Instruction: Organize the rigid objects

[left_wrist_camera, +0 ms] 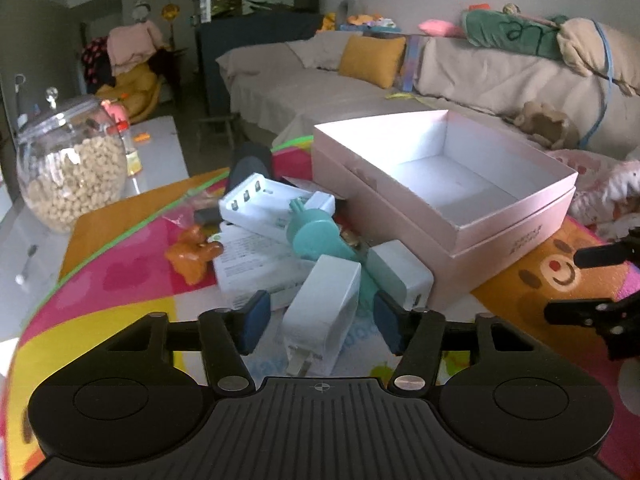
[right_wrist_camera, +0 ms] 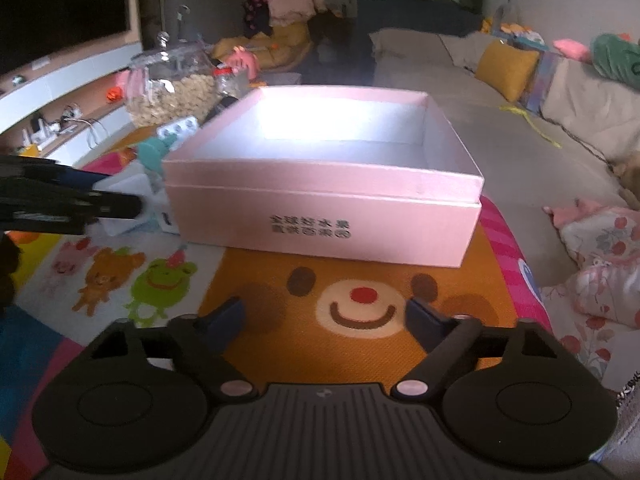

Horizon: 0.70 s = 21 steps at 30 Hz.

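Fingers (left_wrist_camera: 256,320) astride prongs-near white charger (left_wrist_camera: 324,316)

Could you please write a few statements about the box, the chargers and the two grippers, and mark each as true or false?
1. The pink box has nothing inside it. True.
2. The left gripper is shut on the teal plug. False: its jaws stand on either side of a white charger without pressing it.
3. The right gripper holds a charger. False: nothing is between its jaws; it is above the bear-face mat.
4. The glass jar holds pale round pieces. True.
5. The orange toy lies inside the box. False: it lies on the mat, left of the pile.
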### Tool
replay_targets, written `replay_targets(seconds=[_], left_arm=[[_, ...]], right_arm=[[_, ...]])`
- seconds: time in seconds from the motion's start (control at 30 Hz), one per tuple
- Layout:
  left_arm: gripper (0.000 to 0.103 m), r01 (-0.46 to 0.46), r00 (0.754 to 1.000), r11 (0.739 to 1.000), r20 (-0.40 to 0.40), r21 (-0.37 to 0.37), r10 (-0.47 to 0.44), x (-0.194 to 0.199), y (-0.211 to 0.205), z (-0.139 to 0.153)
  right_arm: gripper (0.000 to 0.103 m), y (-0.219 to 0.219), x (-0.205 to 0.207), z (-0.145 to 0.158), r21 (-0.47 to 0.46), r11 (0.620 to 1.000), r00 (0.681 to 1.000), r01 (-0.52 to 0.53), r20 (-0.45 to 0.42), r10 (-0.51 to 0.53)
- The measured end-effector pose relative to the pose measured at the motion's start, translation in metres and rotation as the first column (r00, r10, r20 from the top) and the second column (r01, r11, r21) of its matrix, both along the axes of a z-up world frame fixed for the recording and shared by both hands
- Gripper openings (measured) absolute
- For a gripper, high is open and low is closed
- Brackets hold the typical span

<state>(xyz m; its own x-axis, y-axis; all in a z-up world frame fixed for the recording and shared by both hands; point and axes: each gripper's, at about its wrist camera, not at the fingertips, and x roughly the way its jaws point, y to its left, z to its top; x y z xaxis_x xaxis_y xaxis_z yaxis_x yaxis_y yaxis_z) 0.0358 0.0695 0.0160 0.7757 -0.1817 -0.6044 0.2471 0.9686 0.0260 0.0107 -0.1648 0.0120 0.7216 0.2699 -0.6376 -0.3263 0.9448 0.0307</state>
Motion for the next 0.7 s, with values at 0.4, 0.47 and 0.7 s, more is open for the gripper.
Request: replay_targets(seconds=[0.4, 0.47, 0.7], left_arm=[[0.026, -0.092, 0.995, 0.993, 0.02, -0.079, 0.094, -0.061, 0.03, -0.008], [0.026, -0.154, 0.987, 0.983, 0.022, -0.098, 0.157, -0.075, 0.041, -0.008], [0.026, -0.238, 0.969, 0.947, 0.016, -0.218, 0.247, -0.091, 0.065, -0.01]], right_arm=[[0.065, 0.061, 0.016, 0.081, 0.039, 0.977, 0.971, -0.21, 0.126, 0.203], [0.065, 0.085, 0.04, 0.091, 0.066, 0.961, 0.962, -0.268, 0.068, 0.263], [0.06, 0.181, 0.108, 0.084, 0.005, 0.94, 0.938, -0.341, -0.067, 0.34]])
